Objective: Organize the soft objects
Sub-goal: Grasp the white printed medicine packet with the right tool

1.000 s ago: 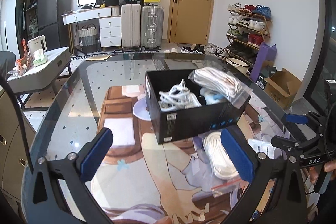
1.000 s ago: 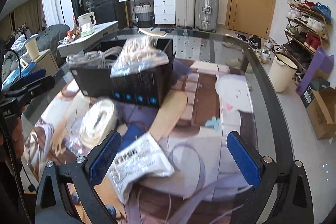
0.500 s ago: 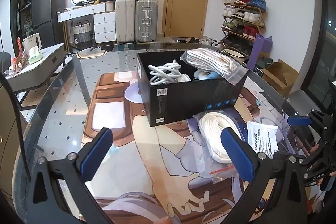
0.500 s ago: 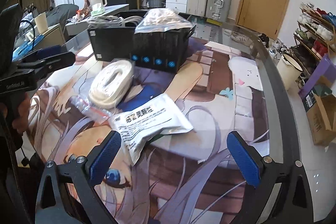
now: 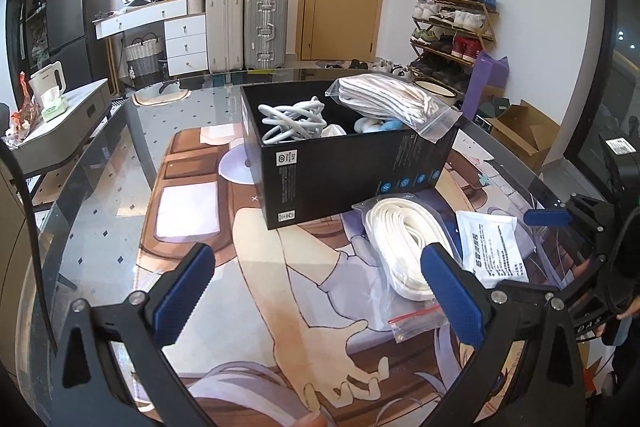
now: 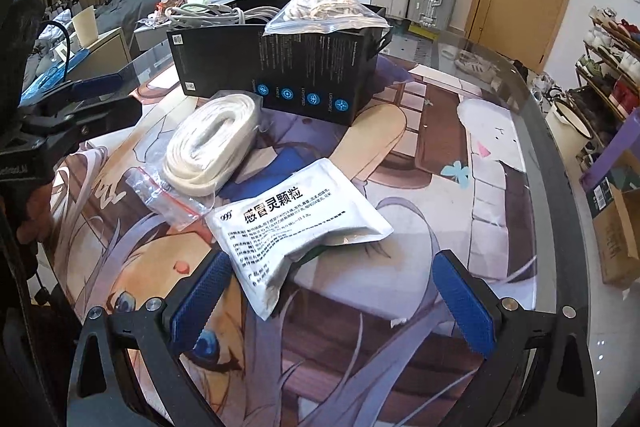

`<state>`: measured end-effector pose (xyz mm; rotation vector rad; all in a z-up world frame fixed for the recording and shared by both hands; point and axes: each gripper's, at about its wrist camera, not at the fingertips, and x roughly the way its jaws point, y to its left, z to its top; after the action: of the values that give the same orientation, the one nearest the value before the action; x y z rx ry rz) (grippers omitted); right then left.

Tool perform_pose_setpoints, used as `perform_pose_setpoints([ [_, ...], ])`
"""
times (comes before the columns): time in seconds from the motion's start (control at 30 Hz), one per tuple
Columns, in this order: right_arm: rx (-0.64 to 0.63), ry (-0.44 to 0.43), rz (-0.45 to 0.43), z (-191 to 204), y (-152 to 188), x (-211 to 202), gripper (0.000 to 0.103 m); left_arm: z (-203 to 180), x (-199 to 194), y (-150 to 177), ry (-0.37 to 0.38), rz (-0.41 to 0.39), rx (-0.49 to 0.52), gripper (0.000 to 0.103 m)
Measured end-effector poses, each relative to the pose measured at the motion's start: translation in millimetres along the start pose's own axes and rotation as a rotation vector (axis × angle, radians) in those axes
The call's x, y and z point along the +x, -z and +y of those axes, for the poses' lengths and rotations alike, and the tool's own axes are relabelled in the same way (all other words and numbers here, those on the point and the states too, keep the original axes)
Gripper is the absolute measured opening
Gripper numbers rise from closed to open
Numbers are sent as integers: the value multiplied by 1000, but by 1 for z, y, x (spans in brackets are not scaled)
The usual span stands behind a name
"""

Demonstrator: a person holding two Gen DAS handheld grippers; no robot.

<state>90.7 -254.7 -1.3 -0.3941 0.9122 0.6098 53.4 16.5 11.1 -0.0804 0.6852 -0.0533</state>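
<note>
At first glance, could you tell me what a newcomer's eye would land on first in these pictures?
Probably the open black cardboard box mid-table, with tangled white cables inside and a clear zip bag of white cord resting on its rim. In front of it lie a bagged coil of white strap and a white printed sachet, on the bright anime-print table mat.

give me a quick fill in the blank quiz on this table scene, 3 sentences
1. The box is coloured ____.
2. The white sachet lies in front of the ____ gripper.
3. Both the right gripper and the left gripper have their jaws ____.

Missing words: black; right; open
</note>
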Motion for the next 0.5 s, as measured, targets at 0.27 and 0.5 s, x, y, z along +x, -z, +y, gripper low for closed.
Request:
perform_pose_setpoints([
  [0.27, -63, -33, 11, 1, -9, 6, 102, -1, 1, 0, 6, 7, 8, 103],
  [0.5, -83, -81, 26, -3, -22, 18, 102, -1, 1, -1, 9, 12, 9, 103],
])
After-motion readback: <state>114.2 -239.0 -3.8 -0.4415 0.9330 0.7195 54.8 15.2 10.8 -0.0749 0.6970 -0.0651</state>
